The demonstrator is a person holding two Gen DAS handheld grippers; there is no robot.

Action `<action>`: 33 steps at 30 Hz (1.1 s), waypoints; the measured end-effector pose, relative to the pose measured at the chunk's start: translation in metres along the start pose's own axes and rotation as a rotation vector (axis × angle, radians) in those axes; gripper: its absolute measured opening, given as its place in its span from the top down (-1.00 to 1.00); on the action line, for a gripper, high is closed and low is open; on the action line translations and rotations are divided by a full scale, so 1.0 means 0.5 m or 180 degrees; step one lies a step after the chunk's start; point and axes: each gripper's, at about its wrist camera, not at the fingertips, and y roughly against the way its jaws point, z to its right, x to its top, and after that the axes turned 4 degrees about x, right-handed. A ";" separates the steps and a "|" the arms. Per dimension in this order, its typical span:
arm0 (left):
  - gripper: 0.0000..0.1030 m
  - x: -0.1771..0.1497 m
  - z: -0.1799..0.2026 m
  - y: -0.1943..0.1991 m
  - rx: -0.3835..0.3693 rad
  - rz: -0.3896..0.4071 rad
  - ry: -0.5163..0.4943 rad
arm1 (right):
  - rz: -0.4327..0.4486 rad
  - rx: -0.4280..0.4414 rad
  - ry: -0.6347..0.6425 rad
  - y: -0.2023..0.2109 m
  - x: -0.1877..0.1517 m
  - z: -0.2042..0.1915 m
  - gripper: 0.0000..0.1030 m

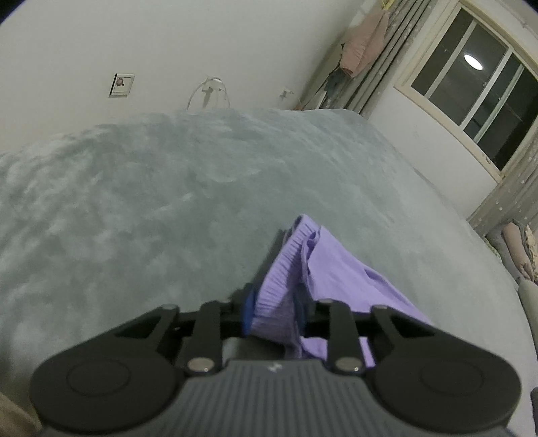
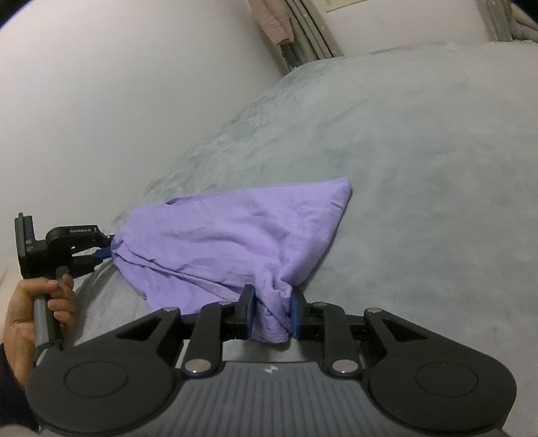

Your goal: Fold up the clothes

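Lilac garment (image 2: 232, 235) bunched, crumpled, lying on grey bedspread (image 2: 420, 168).

garment (image 2: 235, 235): soft matt lilac cloth, ribbed at the hem
blanket (image 1: 134, 201): grey, fuzzy plush
right gripper (image 2: 271, 312): matt black plastic, shiny metal pins

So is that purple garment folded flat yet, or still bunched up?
Bunched. The purple garment is gathered at two ends, pinched in the left gripper and right gripper, sagging onto the bed.

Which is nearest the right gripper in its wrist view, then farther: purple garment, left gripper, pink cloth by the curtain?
1. Purple garment: bunched between the jaws of the right gripper, spread on the bed ahead.
2. Left gripper: at the left, clamped on the garment's other end.
3. Pink cloth: hanging at the top, past the bed.
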 end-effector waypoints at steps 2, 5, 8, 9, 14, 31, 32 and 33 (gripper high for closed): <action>0.81 0.000 0.014 0.002 0.0082 0.0069 -0.0159 | -0.0003 -0.0005 0.0011 0.001 0.000 -0.001 0.58; 0.84 -0.004 0.038 0.014 0.0275 0.0221 -0.0448 | -0.0005 -0.0009 0.0019 0.002 0.000 -0.001 0.58; 0.84 -0.007 0.055 0.025 0.0486 0.0358 -0.0684 | -0.0009 -0.0020 0.0029 0.003 0.000 -0.003 0.58; 0.84 -0.008 0.057 0.026 0.0537 0.0378 -0.0724 | -0.0012 -0.0023 0.0037 0.003 0.000 -0.003 0.58; 0.90 -0.007 0.066 0.022 0.0693 0.0397 -0.0798 | -0.0024 -0.0046 0.0066 0.004 0.000 -0.006 0.58; 0.10 -0.031 0.141 0.122 0.0294 0.0882 -0.1223 | 0.0228 -0.0191 -0.0071 0.026 0.013 -0.002 -0.36; 0.05 -0.037 0.152 0.130 0.0193 0.0888 -0.1282 | 0.0294 -0.0208 -0.0153 0.026 0.016 0.006 -0.41; 0.04 -0.046 0.166 0.132 0.0050 0.0855 -0.1345 | 0.0351 -0.0190 -0.0288 0.026 0.019 0.019 -0.41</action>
